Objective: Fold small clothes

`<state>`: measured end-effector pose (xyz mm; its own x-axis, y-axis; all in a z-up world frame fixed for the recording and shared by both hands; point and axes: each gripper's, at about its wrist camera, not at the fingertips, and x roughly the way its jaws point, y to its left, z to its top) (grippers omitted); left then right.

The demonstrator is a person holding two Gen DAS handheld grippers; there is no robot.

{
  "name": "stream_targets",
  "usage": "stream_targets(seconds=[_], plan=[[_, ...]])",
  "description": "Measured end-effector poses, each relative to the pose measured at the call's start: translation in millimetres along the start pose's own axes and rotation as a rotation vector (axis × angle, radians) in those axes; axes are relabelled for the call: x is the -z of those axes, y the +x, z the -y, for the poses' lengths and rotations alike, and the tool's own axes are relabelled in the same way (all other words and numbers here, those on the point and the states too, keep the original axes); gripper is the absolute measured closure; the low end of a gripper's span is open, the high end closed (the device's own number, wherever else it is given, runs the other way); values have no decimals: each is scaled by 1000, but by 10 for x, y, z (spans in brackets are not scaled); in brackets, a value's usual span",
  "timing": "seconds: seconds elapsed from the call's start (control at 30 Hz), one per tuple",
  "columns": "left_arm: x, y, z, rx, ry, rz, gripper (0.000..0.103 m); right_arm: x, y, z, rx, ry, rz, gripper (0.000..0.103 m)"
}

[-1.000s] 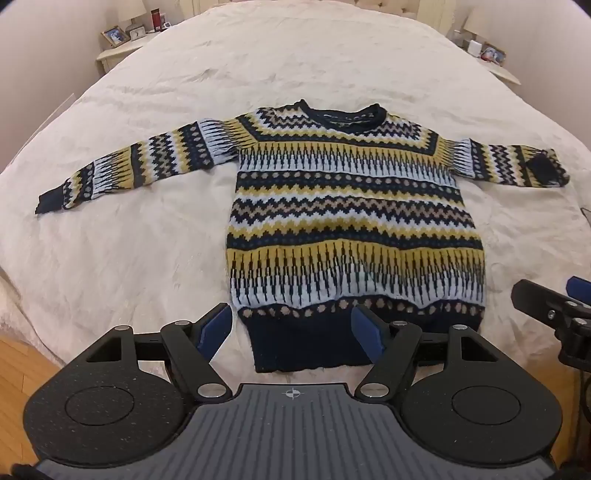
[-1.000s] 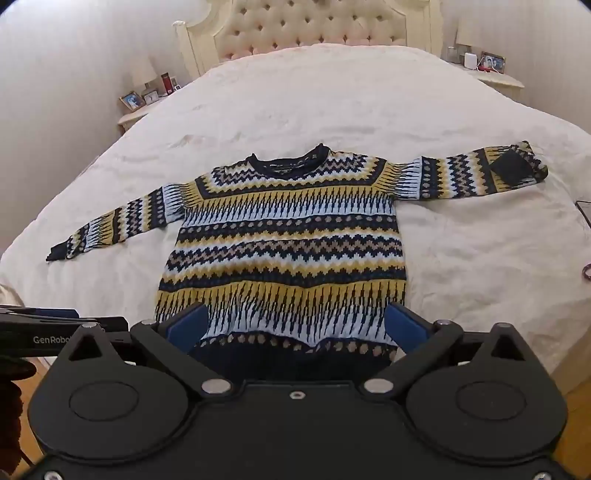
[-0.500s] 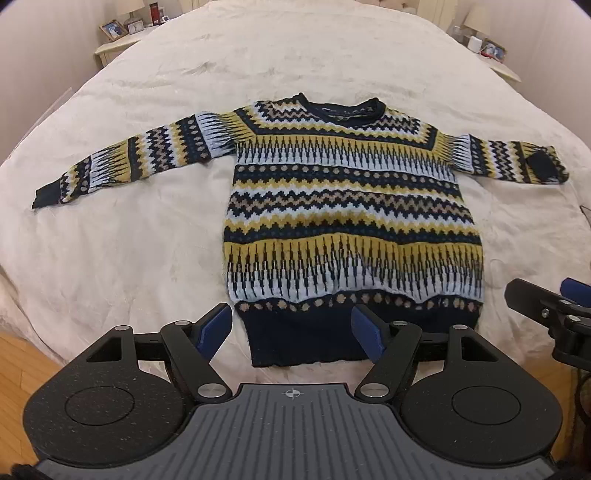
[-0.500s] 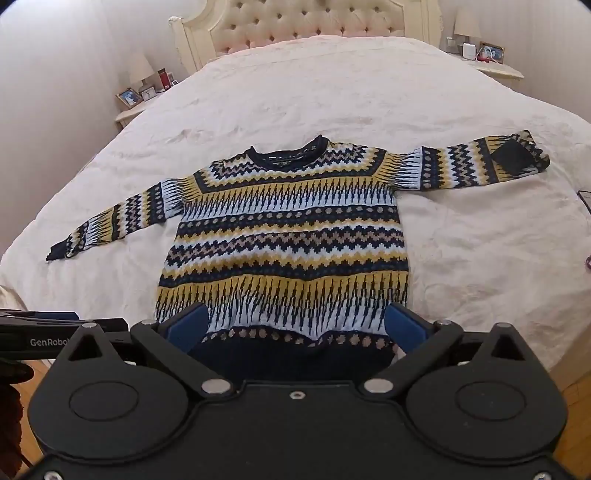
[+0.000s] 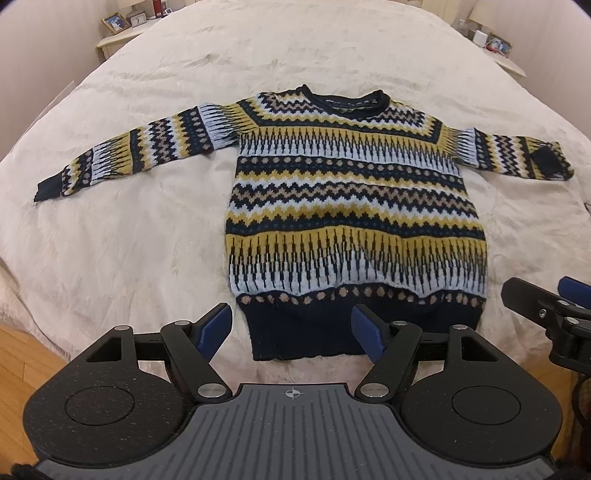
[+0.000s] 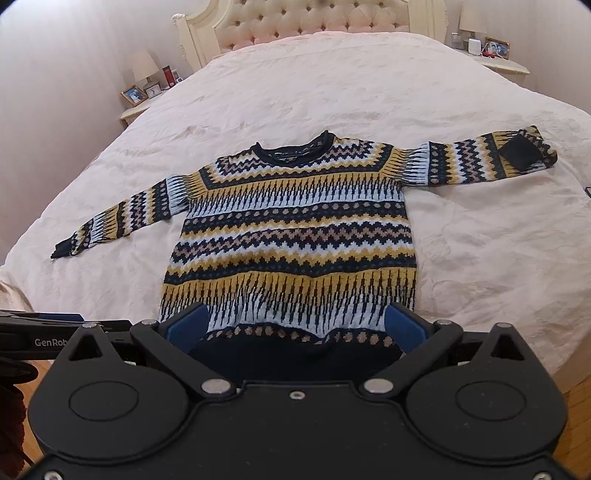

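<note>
Sweater (image 5: 354, 206), patterned knit in navy, mustard, pale blue and tan bands: lay face-up and flat on the cream bedspread (image 5: 129, 258), neckline toward the far headboard, navy hem at the near edge of the bed. Both sleeves were stretched outward, left sleeve (image 5: 133, 151) angled down toward the near left, right sleeve (image 5: 517, 155) nearly level, its cuff turned back on itself.

Progress: no fold appeared made. Body, sleeves and hem were all fully spread; by judgement the whole fold remained to do, sleeves first or hem upward.

Left tongs (image 5: 291, 332): spread wide, empty, hovering above the near left part of the hem, no contact visible.
Right tongs (image 6: 295, 326): spread wide, empty, poised over the hem's middle and right part; contact with the knit could not be told.

View differences: the right wrist view took in the tufted headboard (image 6: 314, 18), a lamp (image 6: 142, 68) and a picture frame (image 6: 133, 95) on the far left nightstand. The left wrist view showed the hem's bottom edge entire and the wood floor (image 5: 22, 350) at near left, both lost behind the tool body in the other view.
</note>
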<state>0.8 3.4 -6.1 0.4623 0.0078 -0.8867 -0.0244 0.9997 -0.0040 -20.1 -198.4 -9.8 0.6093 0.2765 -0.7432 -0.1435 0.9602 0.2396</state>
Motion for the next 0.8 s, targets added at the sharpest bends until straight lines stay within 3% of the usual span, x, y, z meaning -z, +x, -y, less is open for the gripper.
stream_targets(seconds=[0.8], plan=[[-123,122,-23,-18,-7,-63,33,-16,127,-35,-17,-3,-28,2]])
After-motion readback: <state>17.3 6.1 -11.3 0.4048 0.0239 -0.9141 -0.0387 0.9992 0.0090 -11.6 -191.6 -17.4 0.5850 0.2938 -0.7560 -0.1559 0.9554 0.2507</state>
